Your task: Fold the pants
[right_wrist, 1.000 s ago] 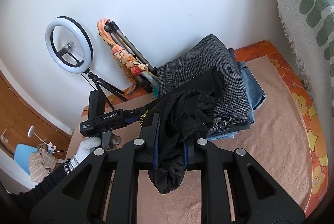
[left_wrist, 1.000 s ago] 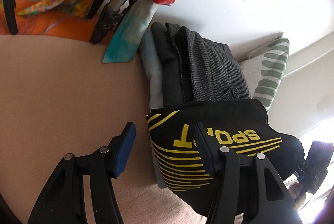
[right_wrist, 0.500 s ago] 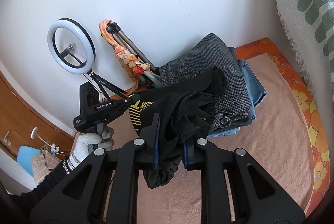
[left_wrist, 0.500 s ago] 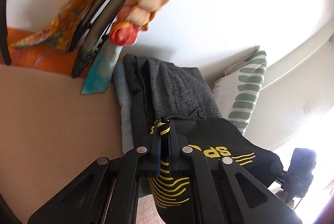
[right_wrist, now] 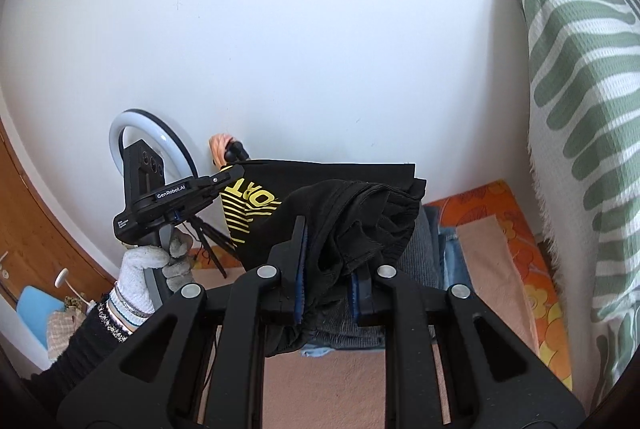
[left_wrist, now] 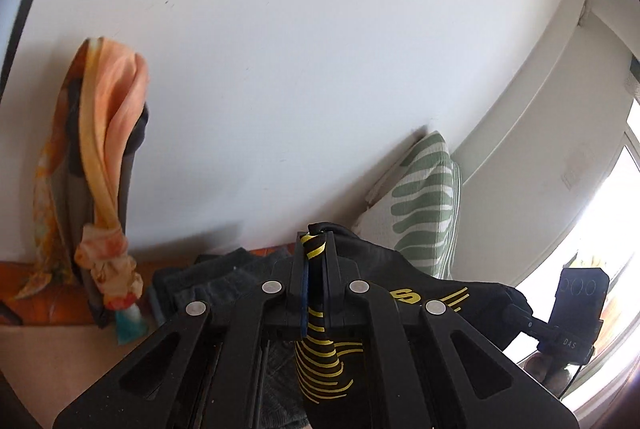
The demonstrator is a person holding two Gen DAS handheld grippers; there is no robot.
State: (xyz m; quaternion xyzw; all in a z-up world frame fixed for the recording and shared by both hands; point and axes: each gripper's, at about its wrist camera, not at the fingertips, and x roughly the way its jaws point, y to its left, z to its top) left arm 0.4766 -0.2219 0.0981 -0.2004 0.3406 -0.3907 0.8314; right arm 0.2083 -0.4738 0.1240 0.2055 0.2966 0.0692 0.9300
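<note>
The black pants [right_wrist: 320,205] with yellow print hang in the air between both grippers, above the beige bed cover [right_wrist: 496,269]. The left gripper [left_wrist: 314,269] is pressed together on a thin pinch of fabric at one end, with a yellow-striped fold standing up between its pads. The right gripper [right_wrist: 328,269] pinches a thick bunched wad of the pants, jaws held narrowly apart by the cloth. The top edge of the pants runs taut and straight between the two grips. Below lies a stack of folded clothes [right_wrist: 424,249], close under the hanging fabric. A striped pillow [right_wrist: 580,109] borders the right side, a tripod wrapped in a scarf [left_wrist: 108,189] the left. The white wall [left_wrist: 300,49] stands close behind.
</note>
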